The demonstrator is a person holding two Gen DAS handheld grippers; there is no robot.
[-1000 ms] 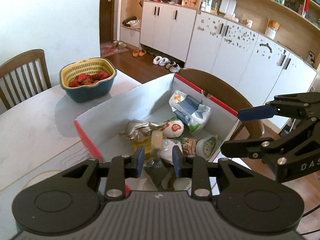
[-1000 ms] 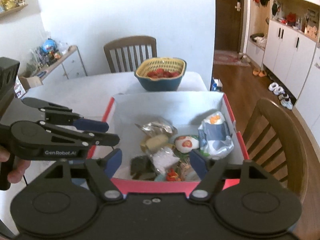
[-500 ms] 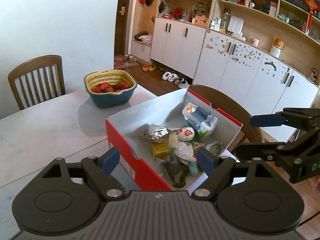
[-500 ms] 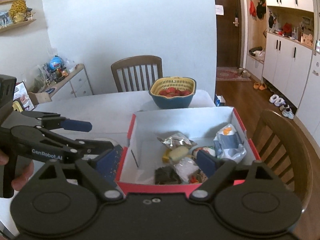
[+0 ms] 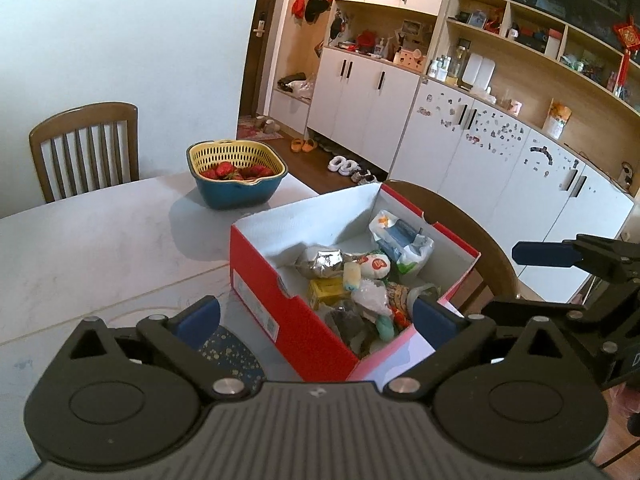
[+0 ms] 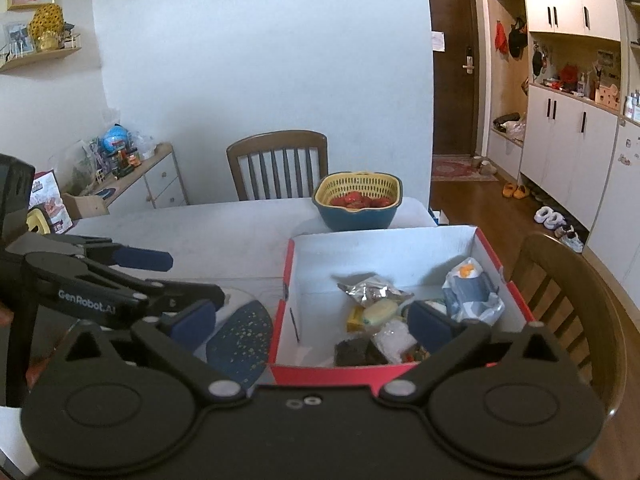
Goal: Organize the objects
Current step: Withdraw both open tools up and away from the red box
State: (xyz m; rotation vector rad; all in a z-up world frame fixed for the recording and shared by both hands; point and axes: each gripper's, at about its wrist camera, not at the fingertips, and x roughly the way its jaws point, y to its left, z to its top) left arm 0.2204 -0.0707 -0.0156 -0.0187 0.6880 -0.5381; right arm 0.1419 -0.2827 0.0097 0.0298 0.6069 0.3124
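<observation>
A red cardboard box [image 5: 260, 300] with a white inside stands at the table's near right corner; it also shows in the right wrist view [image 6: 320, 372]. It holds several snack packets, among them a silver foil bag [image 5: 324, 260], a blue and white pouch [image 5: 400, 236] and a yellow packet [image 5: 326, 292]. My left gripper [image 5: 316, 318] is open and empty, held above and short of the box. My right gripper [image 6: 312, 318] is open and empty, also back from the box's near wall. Each gripper shows in the other's view, the right one [image 5: 560, 280] and the left one [image 6: 160, 280].
A blue bowl with a yellow strainer of strawberries [image 5: 236, 176] stands beyond the box. A dark blue speckled plate [image 6: 240, 344] lies left of the box. Wooden chairs stand at the far side [image 6: 276, 164] and right of the table [image 6: 568, 304]. White cabinets line the right wall.
Both grippers have pulled up and back from the box. The left gripper's jaws have opened wide. The packets in the box lie as before.
</observation>
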